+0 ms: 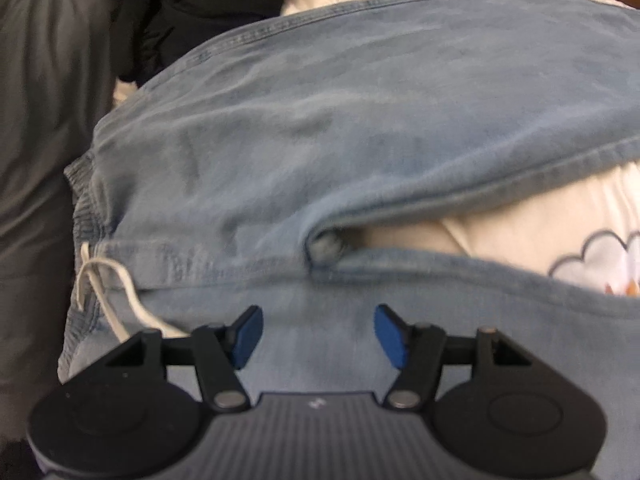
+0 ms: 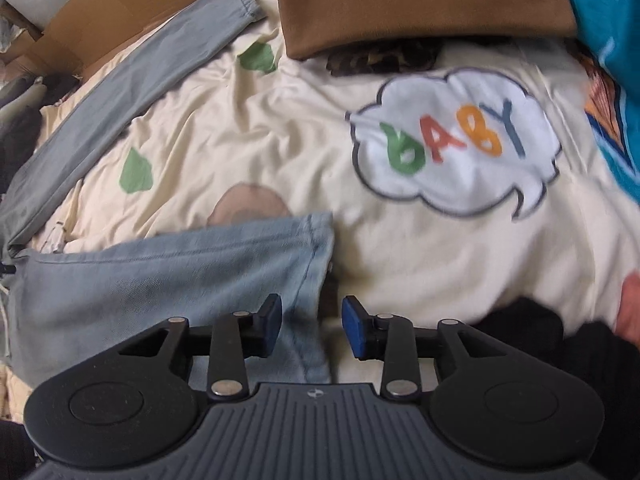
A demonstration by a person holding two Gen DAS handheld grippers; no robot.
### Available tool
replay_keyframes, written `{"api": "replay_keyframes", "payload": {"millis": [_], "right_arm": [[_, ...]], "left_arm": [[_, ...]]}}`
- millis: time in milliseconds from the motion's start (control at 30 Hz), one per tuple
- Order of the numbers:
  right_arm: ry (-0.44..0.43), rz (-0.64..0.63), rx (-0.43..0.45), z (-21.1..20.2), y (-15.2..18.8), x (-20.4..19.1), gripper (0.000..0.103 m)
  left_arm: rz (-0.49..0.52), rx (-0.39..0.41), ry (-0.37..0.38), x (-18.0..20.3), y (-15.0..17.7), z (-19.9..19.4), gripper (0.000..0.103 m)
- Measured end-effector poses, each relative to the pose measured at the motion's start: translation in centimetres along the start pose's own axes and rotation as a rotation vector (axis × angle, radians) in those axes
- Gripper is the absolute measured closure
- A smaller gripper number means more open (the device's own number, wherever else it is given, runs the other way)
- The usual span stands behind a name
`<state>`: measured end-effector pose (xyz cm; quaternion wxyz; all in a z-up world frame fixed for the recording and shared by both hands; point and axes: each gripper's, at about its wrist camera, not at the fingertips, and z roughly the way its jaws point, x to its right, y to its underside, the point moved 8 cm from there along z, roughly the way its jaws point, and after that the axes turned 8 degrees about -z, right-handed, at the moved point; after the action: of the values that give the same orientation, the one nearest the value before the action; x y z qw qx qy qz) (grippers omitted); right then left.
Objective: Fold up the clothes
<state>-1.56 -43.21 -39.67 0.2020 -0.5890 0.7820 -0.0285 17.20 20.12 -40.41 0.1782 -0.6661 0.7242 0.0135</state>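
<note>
Where the left wrist view fills with cloth, the pale blue denim trousers with an elastic waistband (image 1: 320,120) lie spread across the cream printed bed cover (image 1: 540,220), waistband and white drawstring cord (image 1: 116,280) at the left edge, one leg running to the upper right and the other along the lower right. The left gripper (image 1: 318,334) hangs low over the crotch seam, its jaws parted with only denim beneath them and nothing between. A grey garment (image 1: 40,100) and a dark heap (image 1: 208,4) fill the upper left. Blur softens the seams, so whether the legs lie smooth is hard to say.

In the right wrist view, the hem end of one trouser leg (image 2: 192,272) lies at lower left, its stitched hem toward the frame's centre. The right gripper (image 2: 312,326) sits at that hem, jaws released, one blue pad (image 2: 272,320) over the denim and the other over the bed cover. A grey sleeve-like strip (image 2: 120,88) crosses the upper left; a brown folded cloth (image 2: 420,0) lies at top.

Folding well, I judge, means pinching the hem through both layers and keeping the waist end steady. The second leg and the waist are out of frame here.
</note>
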Motion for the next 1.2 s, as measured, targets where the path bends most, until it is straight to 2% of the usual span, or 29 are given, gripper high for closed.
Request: {"api": "replay_keyframes", "payload": {"millis": [167, 367, 533, 633, 733, 833, 1000, 1200], "right_arm": [[-0.018, 0.052, -0.035, -0.4, 3.1, 0.2, 0.057], [-0.036, 0.107, -0.074, -0.5, 6.9, 0.4, 0.056], [-0.064, 0.250, -0.082, -0.3, 8.3, 1.1, 0.051], [-0.072, 0.282, -0.110, 0.4, 9.1, 1.0, 0.050], [-0.101, 0.341, -0.116, 1.1, 9.9, 1.1, 0.050], [-0.142, 0.420, -0.080, 1.3, 10.2, 1.4, 0.048], [-0.202, 0.503, -0.038, 1.0, 11.0, 2.0, 0.050], [-0.334, 0.558, 0.017, -0.9, 11.1, 2.1, 0.051]], "left_arm": [[-0.043, -0.030, 0.003, -2.1, 4.1, -1.1, 0.038], [-0.100, -0.074, -0.005, -4.8, 8.7, -1.8, 0.038], [-0.158, -0.116, -0.024, -7.2, 11.5, -1.8, 0.038], [-0.193, -0.142, -0.035, -8.7, 13.2, -1.8, 0.038], [-0.205, -0.159, -0.047, -9.6, 14.0, -1.5, 0.038], [-0.203, -0.167, -0.051, -9.9, 14.4, -1.4, 0.038], [-0.181, -0.173, -0.050, -9.3, 14.7, -1.1, 0.038], [-0.156, -0.175, -0.042, -8.1, 14.9, -1.1, 0.038]]}}
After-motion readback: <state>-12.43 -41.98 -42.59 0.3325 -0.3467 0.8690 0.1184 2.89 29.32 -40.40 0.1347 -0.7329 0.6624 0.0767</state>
